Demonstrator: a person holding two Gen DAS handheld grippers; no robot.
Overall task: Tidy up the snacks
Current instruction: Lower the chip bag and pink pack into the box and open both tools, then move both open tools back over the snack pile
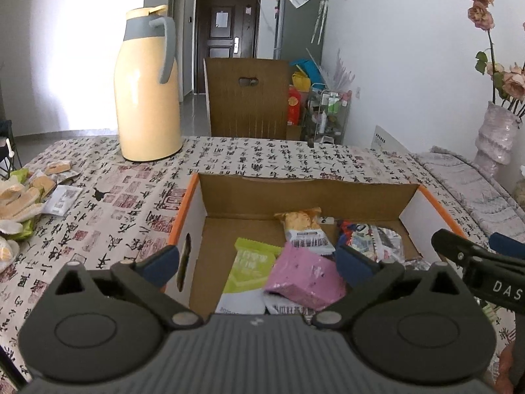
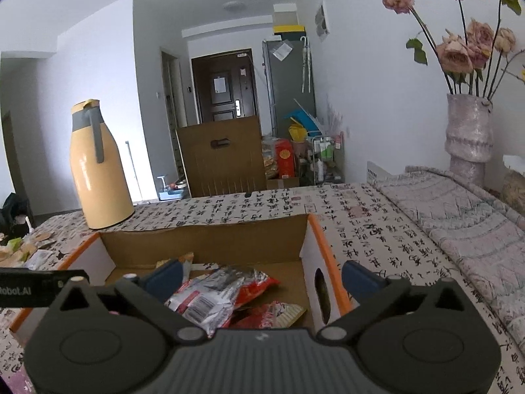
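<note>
Snacks [image 1: 305,275] in box [image 1: 308,193], between wide-spread left fingers [image 1: 160,262].

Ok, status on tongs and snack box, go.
Left tongs and right tongs open, empty. Box holds several packets; more snacks loose on the cloth. Nothing blocking.

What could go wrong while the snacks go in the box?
The left gripper straddles the box wall, so it may snag or drag the box. The right gripper straddles the opposite wall with the same risk. The flask stands between the loose snacks and the box; a careless reach might tip it.
</note>
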